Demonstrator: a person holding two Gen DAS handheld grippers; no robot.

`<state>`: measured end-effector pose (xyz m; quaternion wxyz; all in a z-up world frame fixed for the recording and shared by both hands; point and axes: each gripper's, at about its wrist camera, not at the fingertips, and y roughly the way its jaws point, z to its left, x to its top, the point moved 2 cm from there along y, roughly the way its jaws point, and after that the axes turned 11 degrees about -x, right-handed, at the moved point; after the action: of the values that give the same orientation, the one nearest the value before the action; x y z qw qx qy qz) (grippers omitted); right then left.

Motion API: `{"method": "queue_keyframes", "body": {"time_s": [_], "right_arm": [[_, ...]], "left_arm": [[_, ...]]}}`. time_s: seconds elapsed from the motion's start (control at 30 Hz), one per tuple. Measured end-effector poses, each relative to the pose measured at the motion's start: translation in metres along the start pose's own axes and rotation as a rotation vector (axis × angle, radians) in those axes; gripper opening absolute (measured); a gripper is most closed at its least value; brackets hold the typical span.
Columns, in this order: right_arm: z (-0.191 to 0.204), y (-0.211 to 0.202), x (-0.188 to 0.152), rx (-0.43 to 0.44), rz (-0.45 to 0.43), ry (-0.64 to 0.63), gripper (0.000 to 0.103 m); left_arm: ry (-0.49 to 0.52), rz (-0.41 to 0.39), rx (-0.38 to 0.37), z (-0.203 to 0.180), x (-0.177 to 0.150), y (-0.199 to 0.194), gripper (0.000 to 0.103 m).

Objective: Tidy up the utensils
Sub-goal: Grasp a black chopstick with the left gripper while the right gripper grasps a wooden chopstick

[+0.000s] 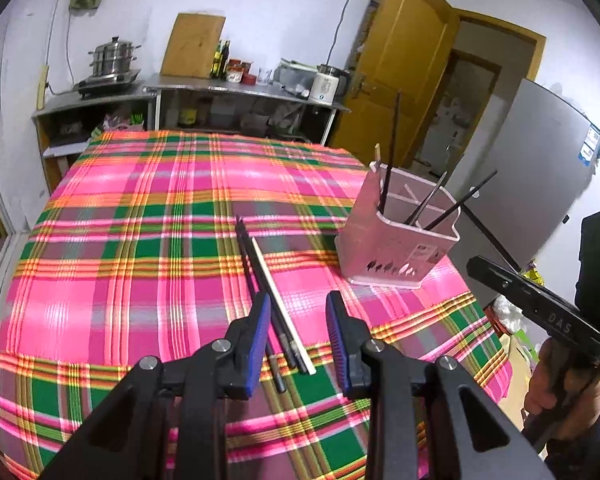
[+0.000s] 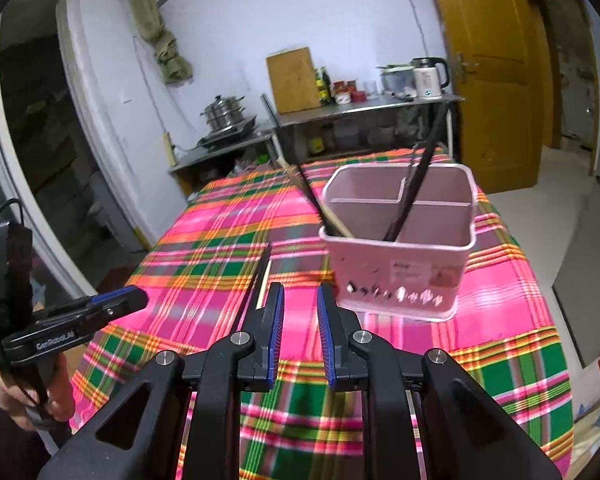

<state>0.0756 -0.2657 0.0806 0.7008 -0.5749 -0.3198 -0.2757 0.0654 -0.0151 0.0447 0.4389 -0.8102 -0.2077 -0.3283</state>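
Note:
Several chopsticks (image 1: 247, 249), black ones and a pale one (image 1: 269, 274), lie side by side on the pink plaid tablecloth (image 1: 140, 240). My left gripper (image 1: 298, 304) hovers just over their near ends, open, with the sticks showing in the gap below the blue pads (image 1: 262, 320). A pink divided holder (image 1: 392, 248) stands to the right with several chopsticks (image 1: 432, 204) leaning in it. My right gripper (image 2: 300, 294) is open and empty, just short of the holder (image 2: 400, 264). The loose chopsticks (image 2: 260, 272) lie to its left, and the left gripper (image 2: 136, 300) shows at the left edge.
The table's right edge drops off just past the holder, with a grey fridge (image 1: 540, 168) and a yellow door (image 1: 404, 64) beyond. A steel counter (image 1: 220, 88) with pots stands behind the table. A hand (image 1: 548, 380) holds the right gripper (image 1: 476, 266).

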Motion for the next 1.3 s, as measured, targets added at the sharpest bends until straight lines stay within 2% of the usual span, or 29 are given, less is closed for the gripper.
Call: {"method": "queue_keyframes", "body": {"time_s": [0.37, 0.7, 1.07, 1.3], "right_arm": [[0.019, 0.029, -0.017, 0.04, 0.085, -0.053, 0.017], [0.032, 0.067, -0.029, 0.059, 0.172, -0.083, 0.017], [0.039, 0.093, -0.029, 0.062, 0.214, -0.101, 0.017], [0.042, 0.103, -0.03, 0.057, 0.231, -0.108, 0.017]], "left_arm": [[-0.049, 0.053, 0.013, 0.018, -0.013, 0.025, 0.03], [-0.088, 0.105, 0.057, 0.049, -0.01, 0.071, 0.03], [-0.083, 0.163, 0.088, 0.066, 0.0, 0.13, 0.03], [-0.05, 0.186, 0.127, 0.07, -0.003, 0.145, 0.03]]}}
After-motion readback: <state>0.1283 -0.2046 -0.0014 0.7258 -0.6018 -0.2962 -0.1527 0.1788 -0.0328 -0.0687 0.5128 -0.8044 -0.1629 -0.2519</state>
